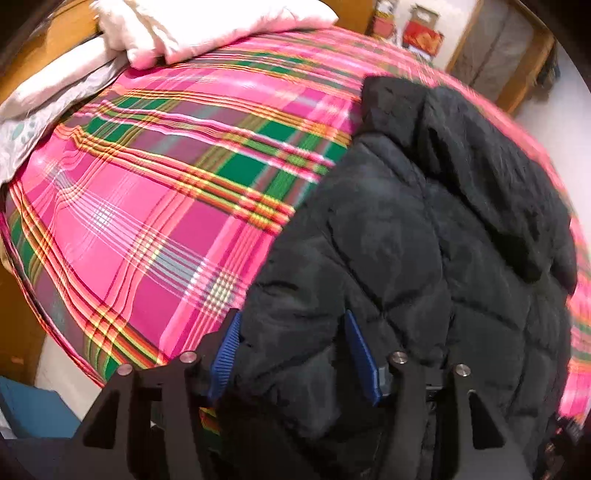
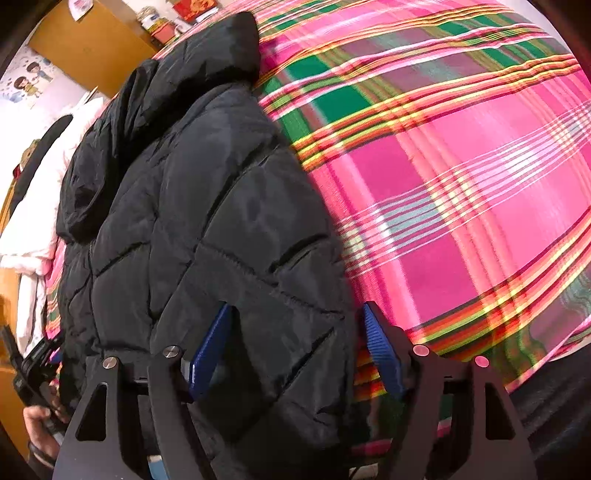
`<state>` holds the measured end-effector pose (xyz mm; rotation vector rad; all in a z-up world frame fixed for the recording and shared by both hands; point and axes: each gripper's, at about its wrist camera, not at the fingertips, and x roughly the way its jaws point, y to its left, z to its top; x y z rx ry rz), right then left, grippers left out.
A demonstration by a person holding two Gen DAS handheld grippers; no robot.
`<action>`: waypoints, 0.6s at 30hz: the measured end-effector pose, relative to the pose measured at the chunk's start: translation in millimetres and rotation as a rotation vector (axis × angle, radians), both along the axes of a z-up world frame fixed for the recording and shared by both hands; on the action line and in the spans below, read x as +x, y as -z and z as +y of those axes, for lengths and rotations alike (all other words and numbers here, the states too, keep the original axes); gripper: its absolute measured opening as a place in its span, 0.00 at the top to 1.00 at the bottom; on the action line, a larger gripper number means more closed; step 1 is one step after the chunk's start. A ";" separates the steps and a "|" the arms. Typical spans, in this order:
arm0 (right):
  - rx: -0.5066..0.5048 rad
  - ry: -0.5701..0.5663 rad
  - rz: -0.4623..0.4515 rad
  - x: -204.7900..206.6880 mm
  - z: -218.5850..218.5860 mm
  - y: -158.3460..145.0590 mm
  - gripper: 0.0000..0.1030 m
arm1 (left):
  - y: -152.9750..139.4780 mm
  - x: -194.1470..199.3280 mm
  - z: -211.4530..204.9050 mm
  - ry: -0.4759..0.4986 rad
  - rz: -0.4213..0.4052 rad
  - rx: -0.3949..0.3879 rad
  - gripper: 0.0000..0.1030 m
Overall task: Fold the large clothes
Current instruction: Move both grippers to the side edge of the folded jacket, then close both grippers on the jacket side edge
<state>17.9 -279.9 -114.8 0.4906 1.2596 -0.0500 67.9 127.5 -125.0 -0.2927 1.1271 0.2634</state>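
Note:
A black quilted hooded jacket lies flat on a pink and green plaid bedspread. Its hood points away from me. My left gripper points down over the jacket's near left edge. Its blue pads stand apart with the padded fabric between them, not squeezed. In the right wrist view the same jacket fills the left half, hood at the top. My right gripper is open over the jacket's near right edge, and one pad hangs over the bedspread.
Pale pink and white bedding is piled at the far left of the bed. White clothes lie beyond the jacket. A wooden cabinet stands behind. A hand with the other gripper shows at lower left. A blue object sits beside the bed.

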 end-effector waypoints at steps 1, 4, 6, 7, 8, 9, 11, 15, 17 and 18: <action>-0.001 -0.015 0.006 -0.5 3.2 0.7 0.29 | 1.6 -0.9 -3.8 0.012 0.013 0.018 0.42; -0.022 -0.058 0.022 -1.9 12.3 1.0 0.26 | 4.5 -2.6 -8.7 0.022 0.042 0.029 0.42; -0.038 -0.071 0.030 -1.8 14.3 1.3 0.26 | 8.6 -2.1 -7.6 0.018 0.061 0.019 0.42; -0.042 -0.072 0.032 -2.2 15.4 1.0 0.29 | 9.9 -1.7 -8.2 0.021 0.069 0.018 0.42; -0.045 -0.075 0.027 -3.0 15.7 -0.5 0.35 | 9.8 -1.3 -10.0 0.030 0.073 0.021 0.47; -0.042 -0.074 0.017 -3.0 16.3 -2.6 0.50 | 9.3 -0.9 -12.5 0.044 0.075 0.024 0.50; -0.024 -0.074 -0.002 -1.8 18.7 -8.0 0.69 | 5.8 -0.9 -18.7 0.073 0.068 0.037 0.68; 0.003 -0.081 -0.059 -5.3 23.9 -28.5 0.86 | -11.1 -6.7 -16.3 0.080 -0.002 -0.026 0.83; 0.055 -0.078 -0.117 -8.6 21.3 -48.1 0.87 | -29.1 -14.3 -12.1 0.079 -0.073 -0.092 0.85; 0.080 -0.078 -0.152 -11.4 19.4 -60.3 0.88 | -38.1 -16.3 -11.5 0.085 -0.106 -0.120 0.85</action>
